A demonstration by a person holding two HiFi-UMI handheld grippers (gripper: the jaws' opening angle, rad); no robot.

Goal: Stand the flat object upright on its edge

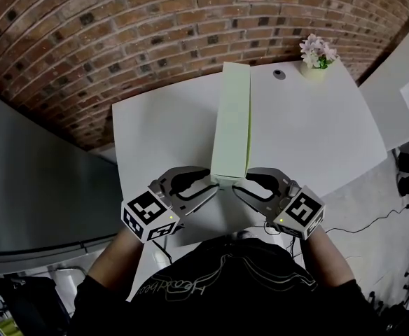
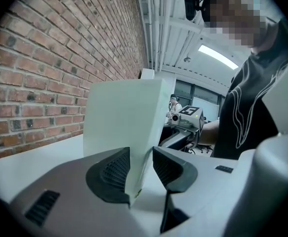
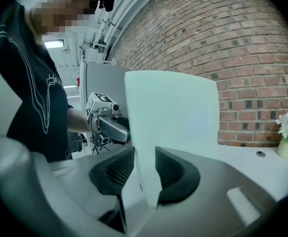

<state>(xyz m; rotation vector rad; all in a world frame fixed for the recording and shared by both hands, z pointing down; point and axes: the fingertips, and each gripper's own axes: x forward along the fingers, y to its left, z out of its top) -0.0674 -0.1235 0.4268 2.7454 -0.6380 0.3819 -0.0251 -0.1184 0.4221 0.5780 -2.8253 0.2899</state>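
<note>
A pale green flat box (image 1: pixel 231 117) stands on its long edge on the white table (image 1: pixel 162 124), running away from me. Its near end sits between both grippers. My left gripper (image 1: pixel 208 182) comes in from the left and my right gripper (image 1: pixel 241 183) from the right. In the left gripper view the box (image 2: pixel 119 117) rises between the ribbed pads of the left gripper (image 2: pixel 140 169), which is shut on its lower corner. In the right gripper view the box (image 3: pixel 173 112) fills the gap of the right gripper (image 3: pixel 145 169), shut on it too.
A small vase of flowers (image 1: pixel 315 60) and a dark round cap (image 1: pixel 279 73) sit at the table's far right corner. A brick wall (image 1: pixel 120 33) runs behind the table. Cables (image 1: pixel 372 222) lie on the floor to the right.
</note>
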